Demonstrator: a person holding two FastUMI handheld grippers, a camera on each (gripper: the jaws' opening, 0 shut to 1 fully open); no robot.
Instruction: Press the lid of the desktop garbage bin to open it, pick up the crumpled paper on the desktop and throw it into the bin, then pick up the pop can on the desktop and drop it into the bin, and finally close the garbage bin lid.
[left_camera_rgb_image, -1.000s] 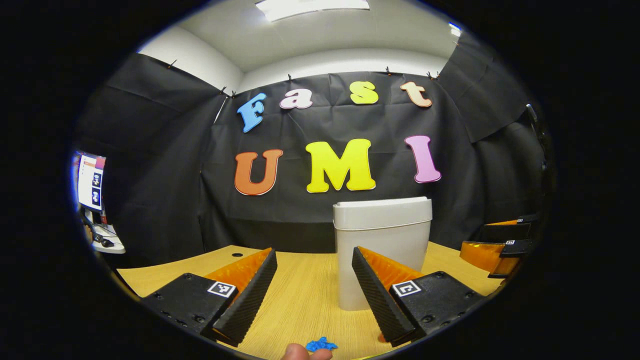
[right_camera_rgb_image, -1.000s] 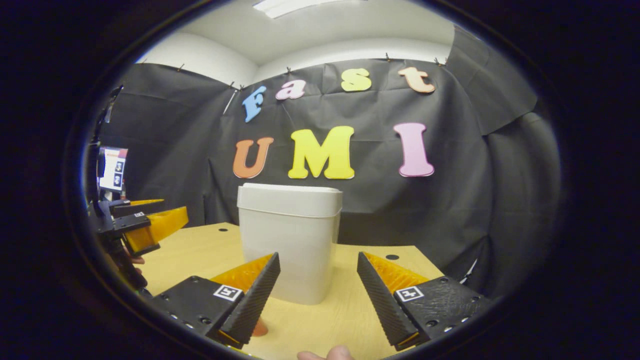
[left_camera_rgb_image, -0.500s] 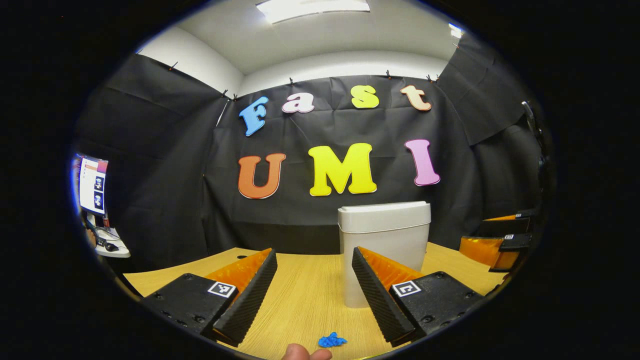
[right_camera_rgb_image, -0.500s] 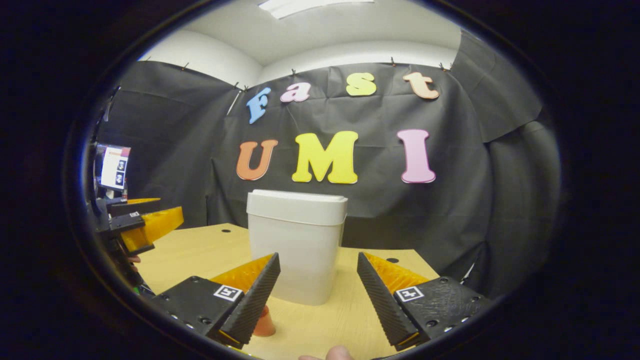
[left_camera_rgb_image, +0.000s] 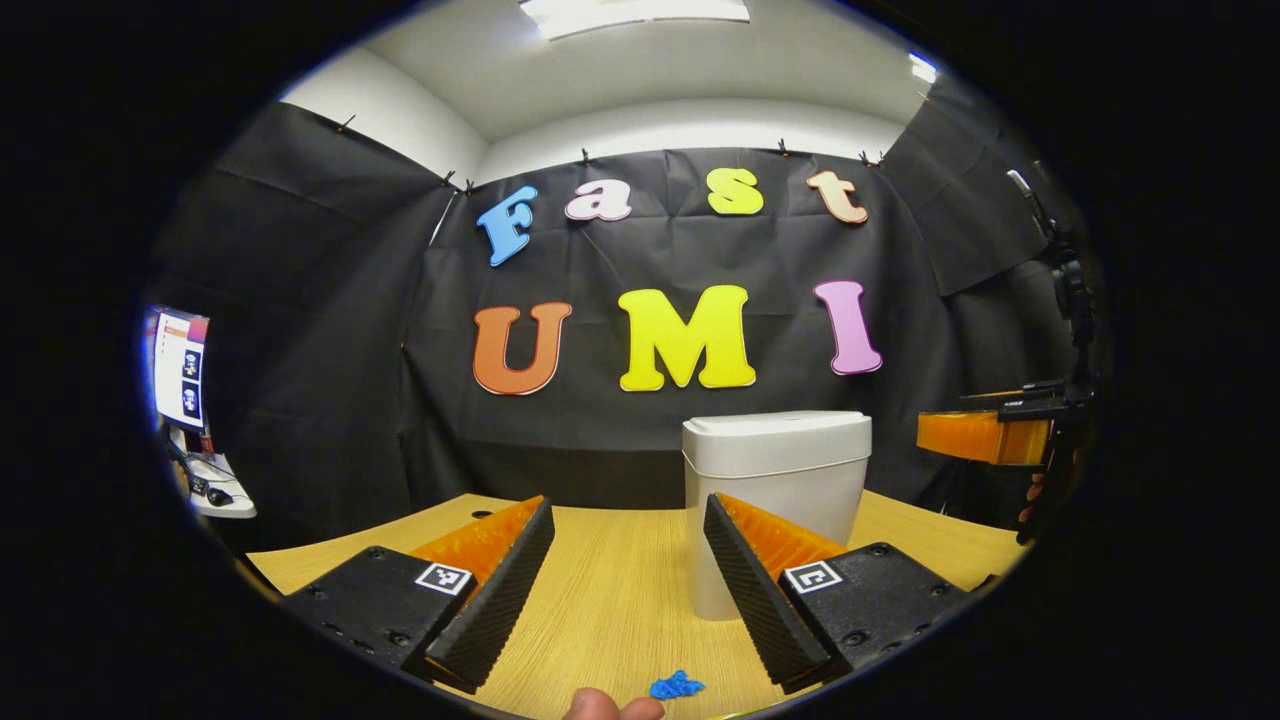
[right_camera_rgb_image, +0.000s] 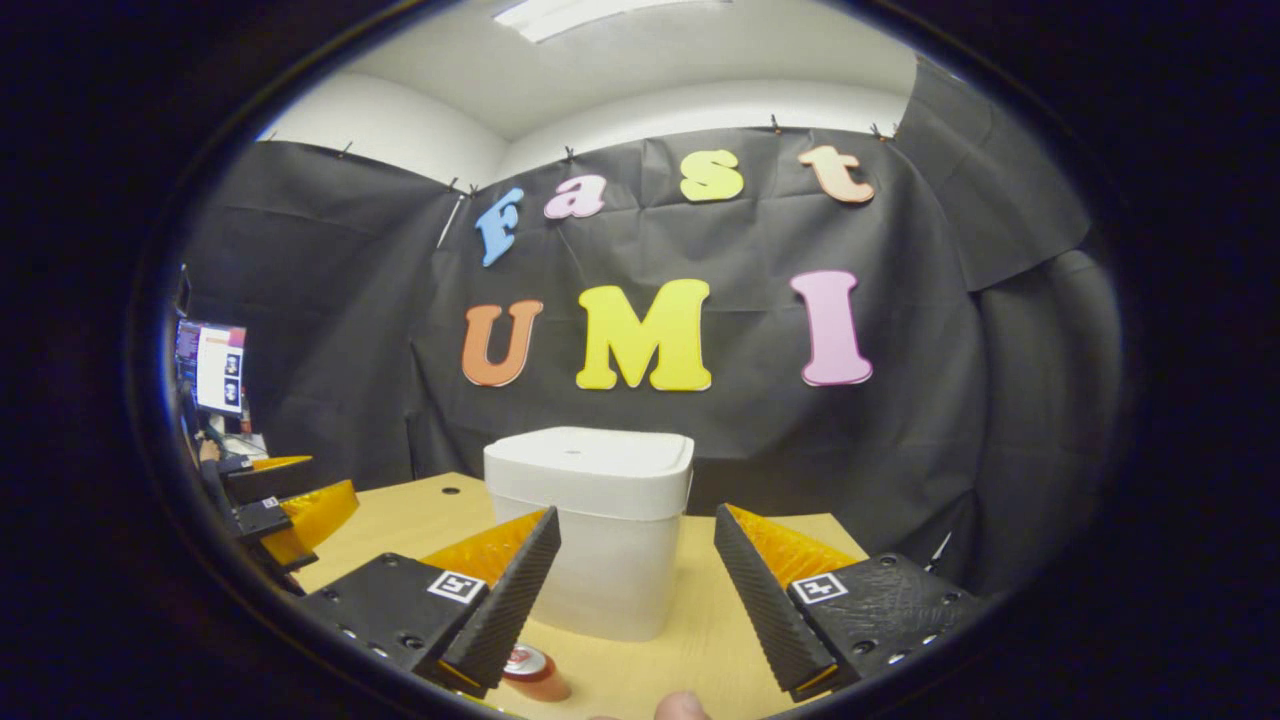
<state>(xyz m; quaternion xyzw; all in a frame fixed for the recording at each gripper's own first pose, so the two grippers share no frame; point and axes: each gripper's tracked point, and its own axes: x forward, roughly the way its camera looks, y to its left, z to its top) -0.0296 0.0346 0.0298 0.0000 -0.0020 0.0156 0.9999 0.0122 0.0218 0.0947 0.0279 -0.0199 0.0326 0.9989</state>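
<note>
A white desktop bin (left_camera_rgb_image: 775, 500) (right_camera_rgb_image: 590, 530) stands on the wooden table with its lid (right_camera_rgb_image: 590, 455) closed. In the left gripper view a small blue crumpled paper (left_camera_rgb_image: 676, 686) lies on the table near the bottom edge, below and between the fingers of my open left gripper (left_camera_rgb_image: 625, 570). In the right gripper view a red pop can (right_camera_rgb_image: 533, 670) stands near the bottom, partly hidden behind the left finger of my open right gripper (right_camera_rgb_image: 635, 580). The right gripper (left_camera_rgb_image: 985, 437) hangs raised to the right of the bin. The left gripper (right_camera_rgb_image: 290, 505) sits low at the far left.
The wooden table (left_camera_rgb_image: 610, 590) runs back to the black cloth wall. A monitor (left_camera_rgb_image: 180, 368) and a small white shelf with cables (left_camera_rgb_image: 215, 490) stand at the far left. A fingertip (left_camera_rgb_image: 600, 706) shows at the bottom edge.
My right gripper has risen, so the bin's lid top and the pop can's top now show in its view. The left gripper has drawn back slightly. Both stay open.
</note>
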